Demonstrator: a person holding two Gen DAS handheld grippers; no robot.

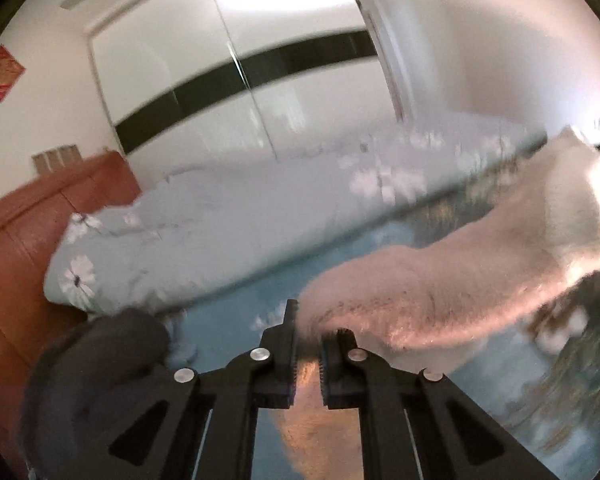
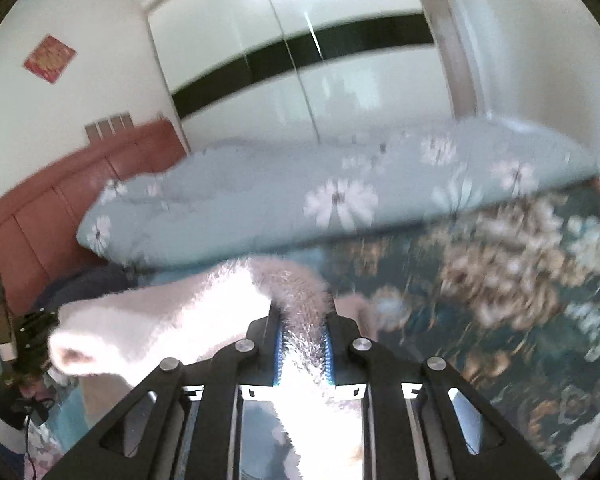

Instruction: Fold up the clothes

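A fluffy white sweater [image 1: 460, 264] hangs in the air over the bed [image 2: 480, 360], stretched between two grippers. The right gripper [image 2: 302, 324] is squeezed tight on one fuzzy edge. The left gripper [image 1: 316, 320] pinches another bit of it between its close black fingers [image 1: 286, 344]. A light blue blanket [image 2: 300, 204] with white flowers lies behind. A dark cloth [image 1: 112, 344] sits by the left gripper.
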